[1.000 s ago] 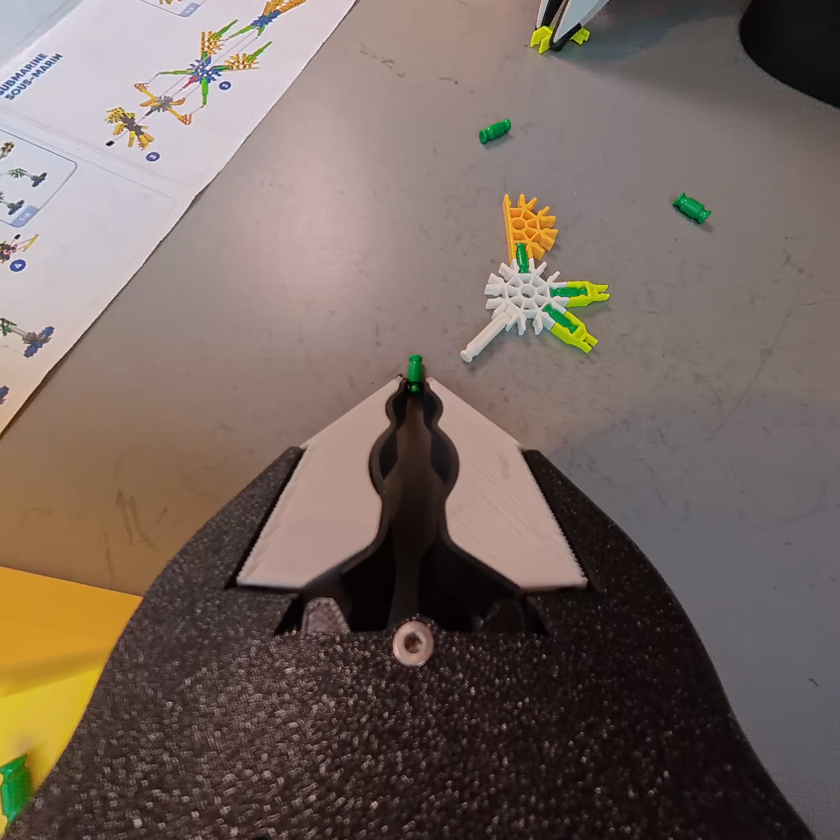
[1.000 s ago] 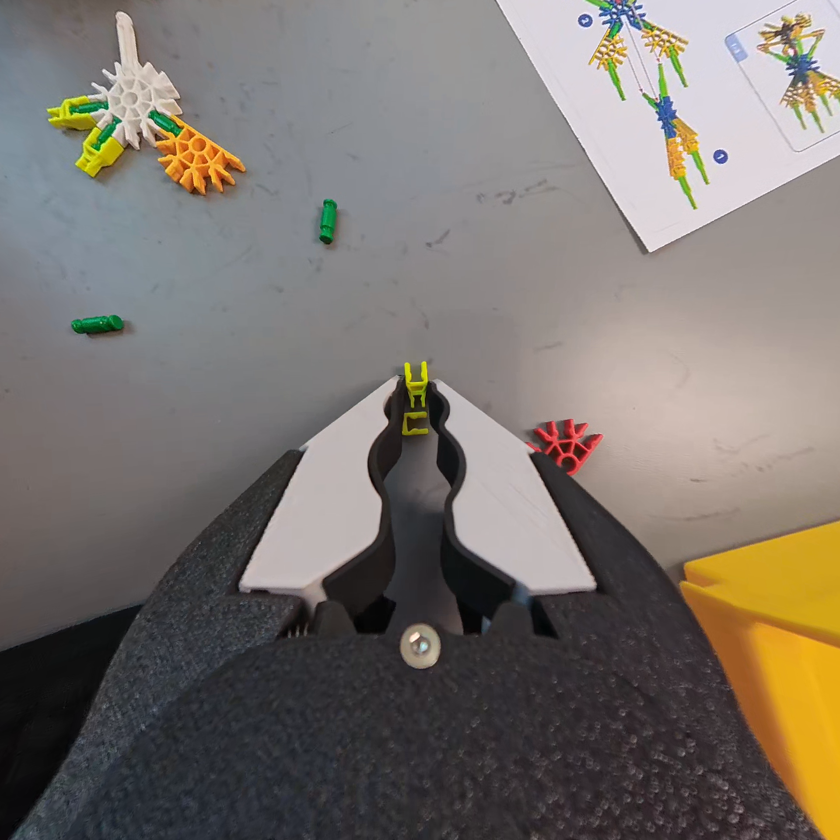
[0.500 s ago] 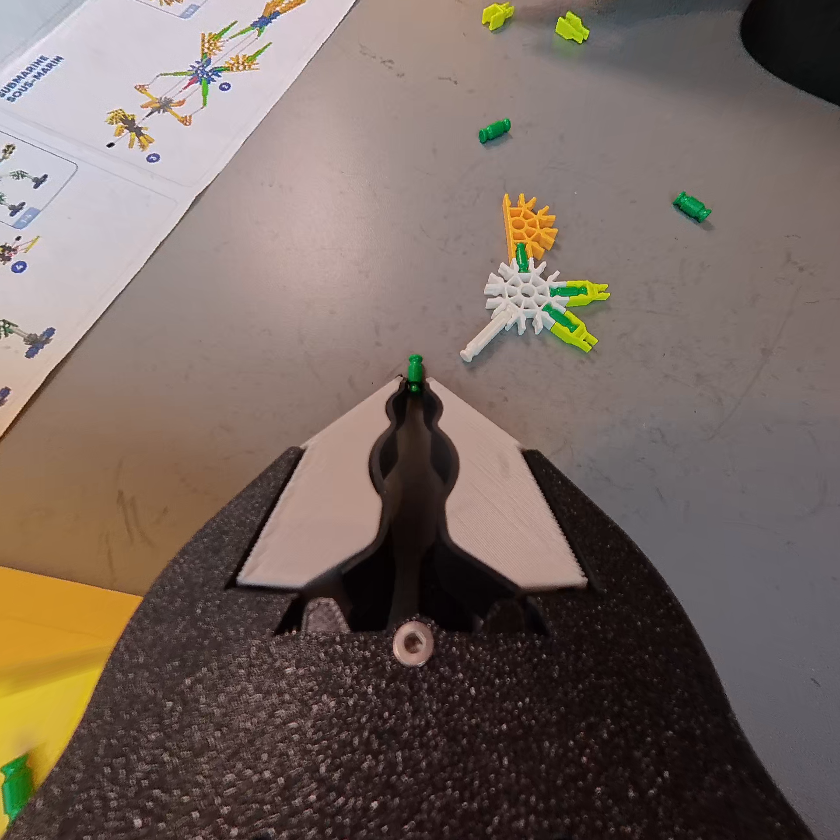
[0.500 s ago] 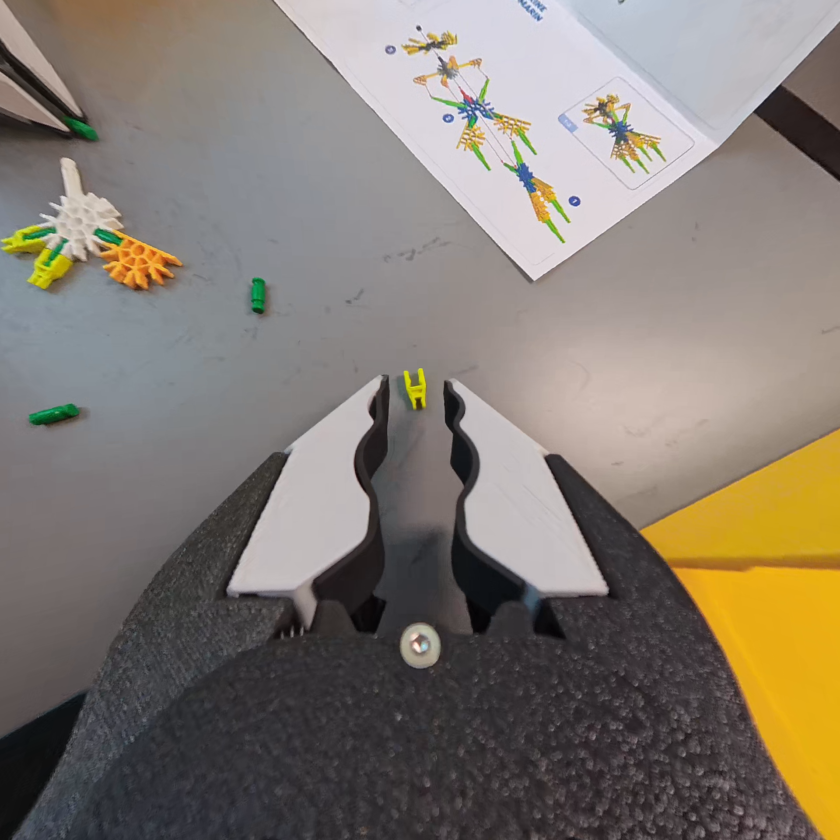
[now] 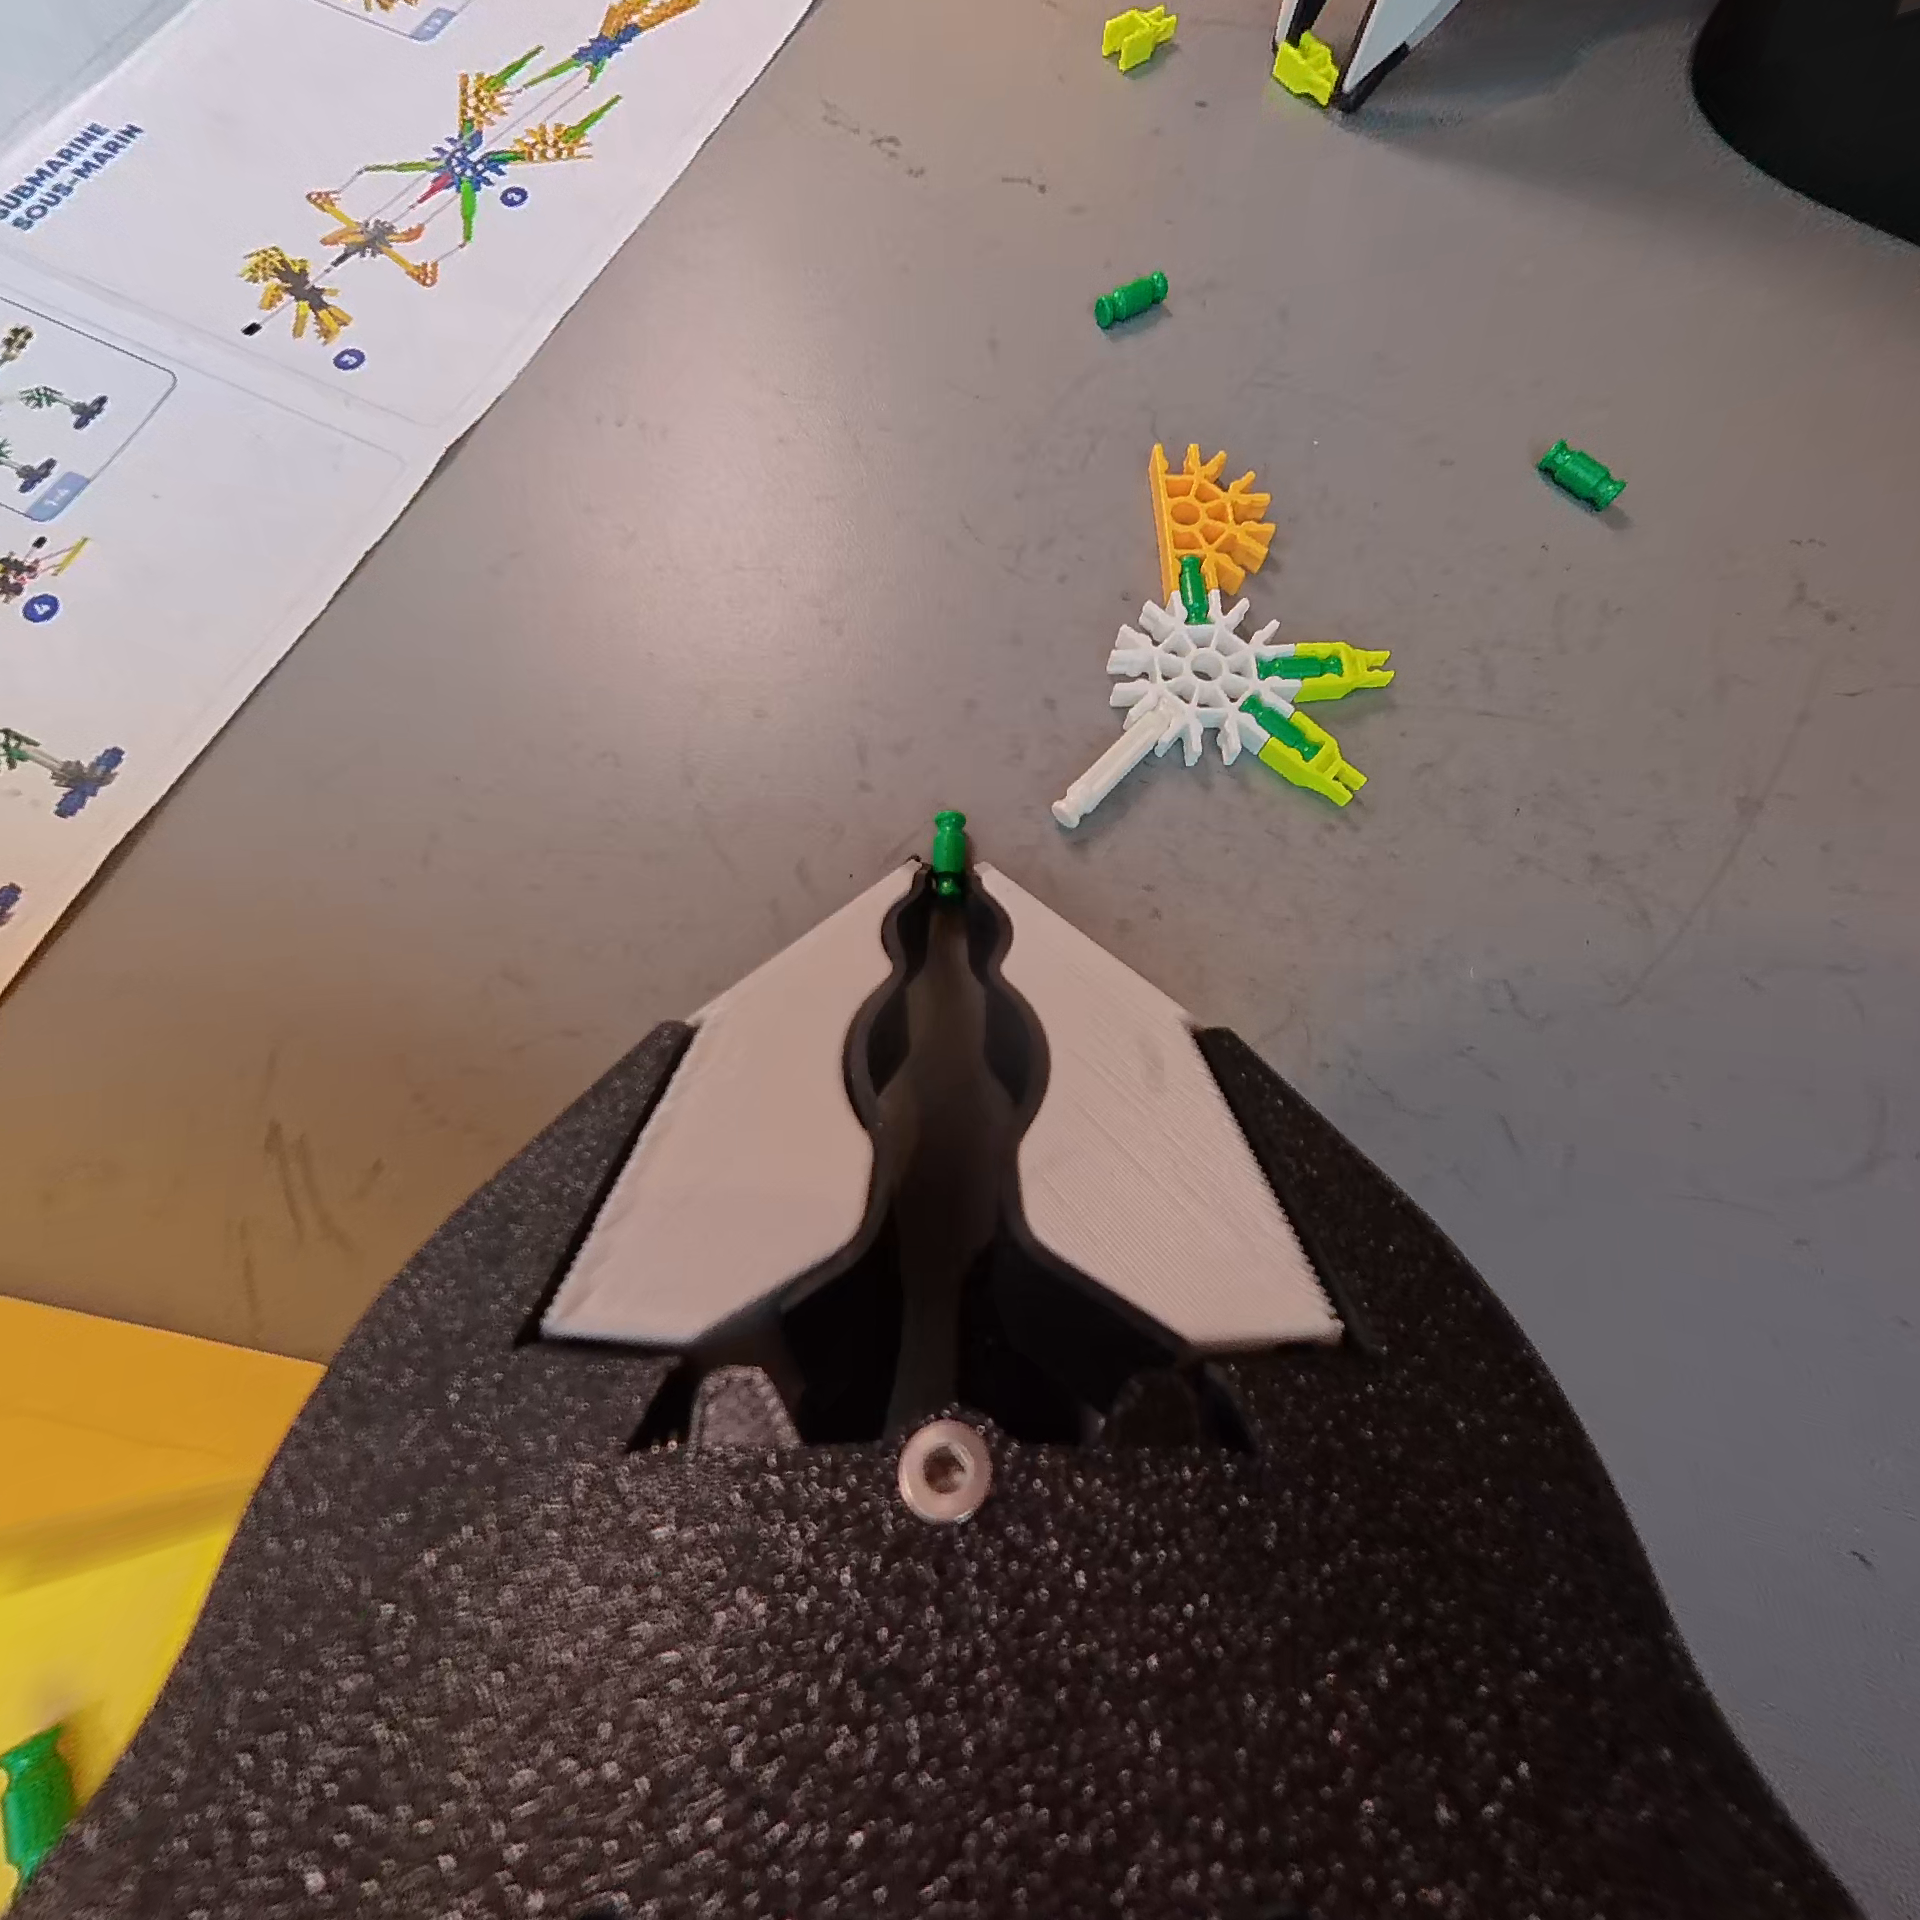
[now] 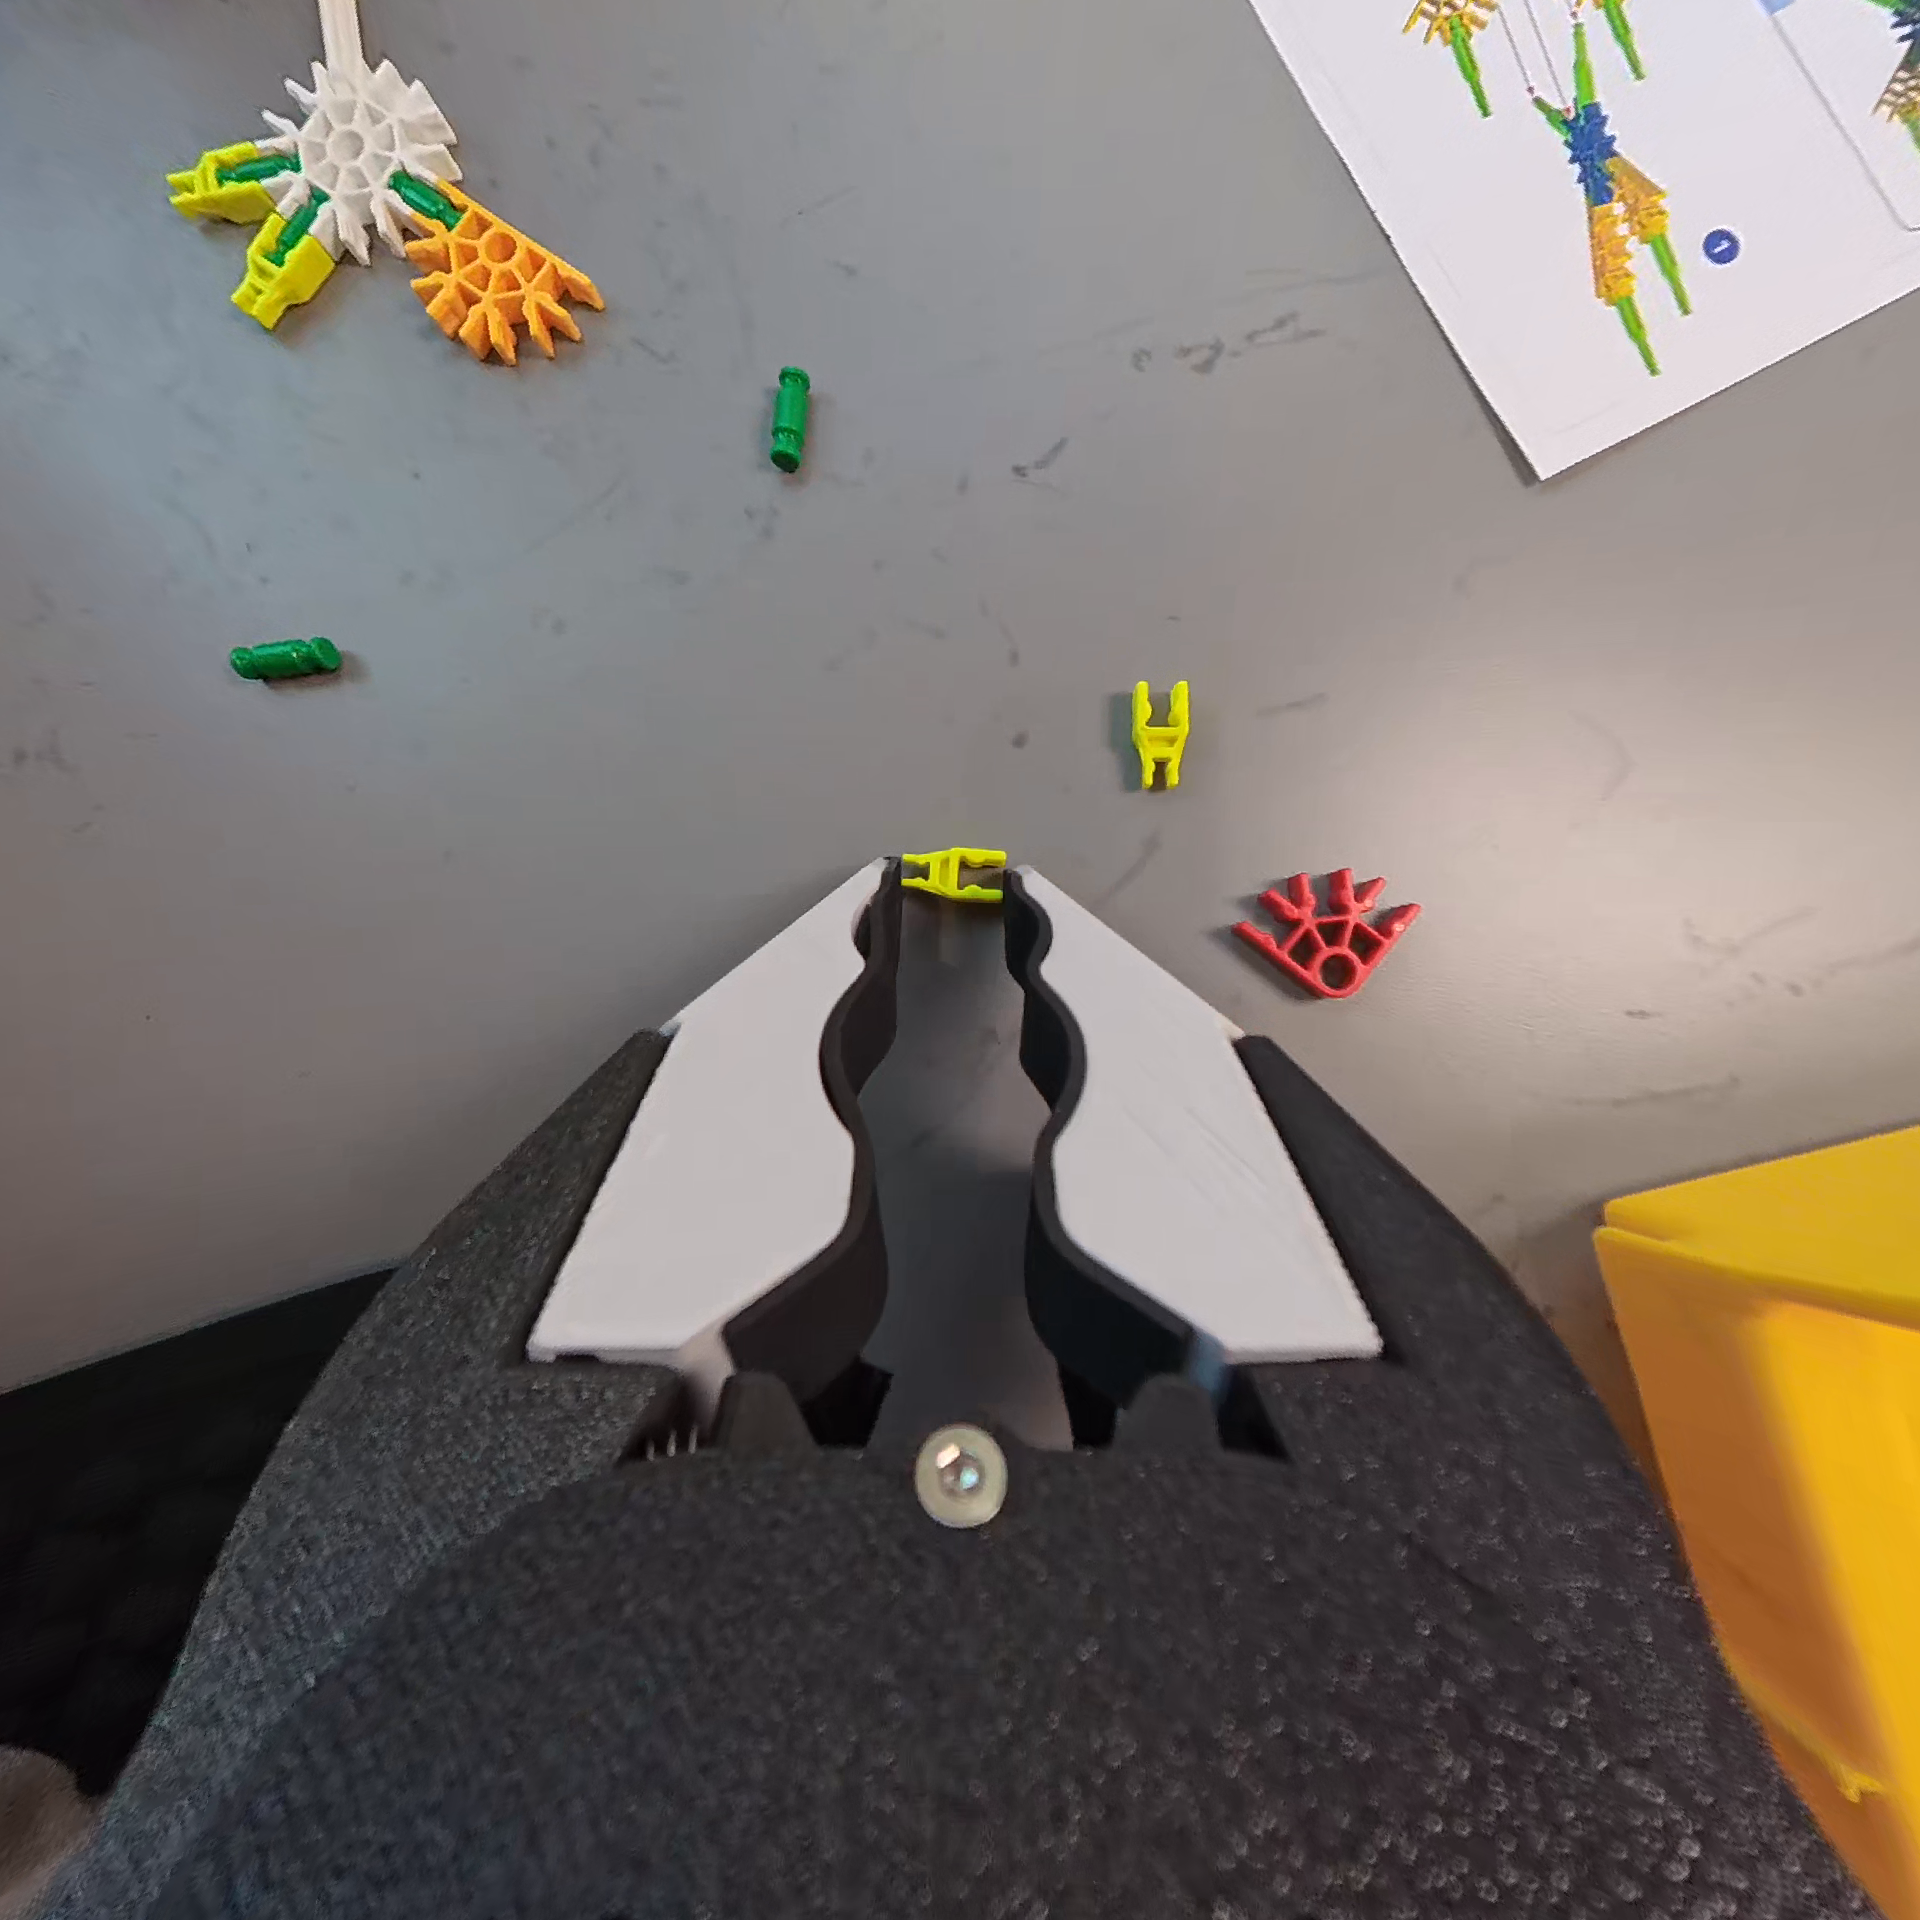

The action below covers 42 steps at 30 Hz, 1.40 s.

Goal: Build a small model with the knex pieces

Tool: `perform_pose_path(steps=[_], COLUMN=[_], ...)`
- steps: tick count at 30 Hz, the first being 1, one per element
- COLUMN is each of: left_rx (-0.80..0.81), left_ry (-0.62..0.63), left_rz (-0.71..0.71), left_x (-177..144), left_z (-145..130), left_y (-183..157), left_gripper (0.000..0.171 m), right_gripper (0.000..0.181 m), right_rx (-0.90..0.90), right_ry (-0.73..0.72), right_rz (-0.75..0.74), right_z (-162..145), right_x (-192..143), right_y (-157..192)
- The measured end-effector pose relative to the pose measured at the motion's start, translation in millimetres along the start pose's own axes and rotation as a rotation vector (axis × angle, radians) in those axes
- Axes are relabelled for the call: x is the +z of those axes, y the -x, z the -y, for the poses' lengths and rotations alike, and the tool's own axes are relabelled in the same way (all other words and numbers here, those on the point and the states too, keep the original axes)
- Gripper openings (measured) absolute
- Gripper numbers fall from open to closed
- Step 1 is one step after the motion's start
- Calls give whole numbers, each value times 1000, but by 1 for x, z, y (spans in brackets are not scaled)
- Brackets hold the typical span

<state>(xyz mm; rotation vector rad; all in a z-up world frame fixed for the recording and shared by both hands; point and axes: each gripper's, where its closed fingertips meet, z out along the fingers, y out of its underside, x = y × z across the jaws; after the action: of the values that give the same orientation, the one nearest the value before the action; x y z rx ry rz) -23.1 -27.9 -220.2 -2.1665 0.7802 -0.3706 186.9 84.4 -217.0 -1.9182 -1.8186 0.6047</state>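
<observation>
A green rod [image 5: 948,844] is clamped in the left hand-held gripper [image 5: 945,873]. A yellow clip [image 6: 954,873] is pinched crosswise by the right hand-held gripper [image 6: 951,883]. Only in the right wrist view is a red connector [image 6: 1328,933] seen.

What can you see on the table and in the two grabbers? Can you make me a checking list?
Surface: grey table, scuffed.
Things: white, orange, green and yellow toy assembly; loose green rods; loose yellow clip; red connector.
Clutter: instruction sheet; yellow bin.
Grippers: left gripper shut on a green rod; right gripper pinching a yellow clip.
Cables: nothing seen.
Surroundings: dark object at table edge.
</observation>
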Motion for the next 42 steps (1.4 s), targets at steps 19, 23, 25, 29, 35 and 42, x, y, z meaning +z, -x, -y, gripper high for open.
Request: perform_pose_path(steps=[19,23,25,29,35,42], left_rx=[2,-6,-13,-9,44,-64], left_ry=[0,-4,-36,-137,-76,-25], left_rz=[0,14,1,-53,-100,-138], left_x=[0,-1,-4,-10,14,36], left_z=[0,0,5,25,32,41], left_y=[0,3,2,-11,-40,-56], left_gripper=[6,14,22,26,26,29], right_gripper=[26,26,26,25,18,5], right_rx=[-83,-223,-266,-233,-150,-160], right_ry=[-207,-231,-203,-197,-110,-93], right_rz=[-124,27,60,-9,-34,-40], right_z=[45,69,72,80,71,72], right_x=[-13,8,21,34,51,53], right_y=[-8,43,57,46,33,34])
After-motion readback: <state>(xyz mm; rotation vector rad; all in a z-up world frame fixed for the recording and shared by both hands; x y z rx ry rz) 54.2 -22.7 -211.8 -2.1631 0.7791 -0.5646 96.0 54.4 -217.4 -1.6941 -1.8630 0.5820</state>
